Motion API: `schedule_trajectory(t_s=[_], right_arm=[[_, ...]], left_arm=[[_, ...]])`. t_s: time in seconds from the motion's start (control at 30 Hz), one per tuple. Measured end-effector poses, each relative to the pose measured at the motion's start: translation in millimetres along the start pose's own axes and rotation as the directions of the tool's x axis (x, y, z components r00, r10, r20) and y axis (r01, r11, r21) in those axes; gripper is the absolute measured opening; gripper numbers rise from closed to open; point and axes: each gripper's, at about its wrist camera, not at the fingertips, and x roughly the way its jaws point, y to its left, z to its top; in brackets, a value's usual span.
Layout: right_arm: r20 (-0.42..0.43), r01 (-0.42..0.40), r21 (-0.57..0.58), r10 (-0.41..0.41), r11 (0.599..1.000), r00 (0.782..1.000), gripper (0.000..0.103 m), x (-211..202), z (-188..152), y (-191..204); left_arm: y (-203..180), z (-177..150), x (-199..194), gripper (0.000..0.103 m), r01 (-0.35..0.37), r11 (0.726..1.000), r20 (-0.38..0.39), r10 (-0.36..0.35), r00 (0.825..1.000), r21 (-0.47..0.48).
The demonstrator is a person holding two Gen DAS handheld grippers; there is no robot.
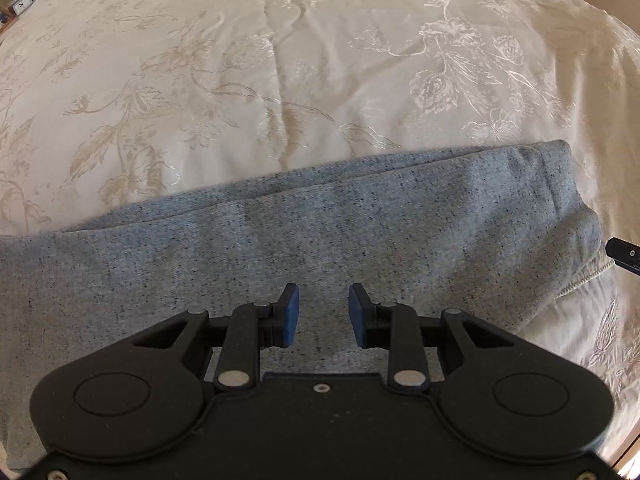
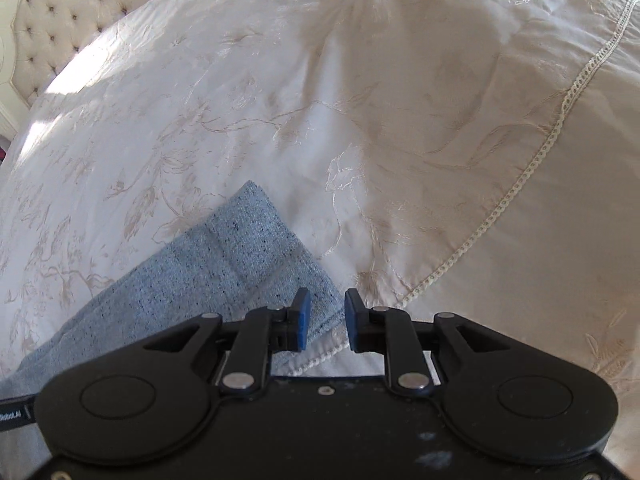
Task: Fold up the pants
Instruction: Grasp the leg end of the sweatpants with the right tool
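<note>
One garment: speckled grey-blue knit pants (image 1: 304, 232), laid flat across the cream embroidered bedspread (image 1: 248, 80).
Handling: judged soft, light, limp; best pinched at the hemmed end (image 2: 256, 236).
Fingers: left gripper (image 1: 324, 314) and right gripper (image 2: 325, 318) both parted, nothing grasped.
Hidden: waistband and pants' far end cut off.

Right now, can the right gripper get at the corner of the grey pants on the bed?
Probably yes. The right gripper hangs just above the end corner of the grey pants, jaws apart with nothing between them, and only bare bedspread lies around it. Nothing blocks the way down.
</note>
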Motion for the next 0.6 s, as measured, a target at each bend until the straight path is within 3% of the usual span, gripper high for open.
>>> schedule_trajectory(t_s=[0.1, 0.2, 0.27, 0.37, 0.6], right_arm=[[0.009, -0.007, -0.036, 0.007, 0.999, 1.0, 0.021, -8, -8, -1], [0.016, -0.025, -0.079, 0.027, 0.997, 1.0, 0.022, -13, -11, 0], [0.012, -0.053, -0.099, 0.054, 0.994, 0.998, 0.027, -13, -9, 0], [-0.021, -0.086, -0.105, 0.085, 0.991, 0.996, 0.033, -10, -4, -3], [-0.134, -0.18, 0.038, 0.184, 0.983, 0.974, 0.038, 11, -14, -15]], left_arm=[[-11, 1, 13, 0.039, -0.012, 0.999, -0.003, 0.012, 1.0, 0.037], [-19, 8, 36, 0.04, -0.101, 0.992, -0.011, 0.102, 0.995, 0.075], [-17, 16, 50, 0.041, -0.142, 0.988, -0.016, 0.144, 0.989, 0.063], [-11, 28, 55, 0.041, -0.151, 0.988, -0.011, 0.152, 0.988, 0.041], [-6, 31, 55, 0.042, -0.155, 0.986, -0.003, 0.156, 0.988, 0.065]])
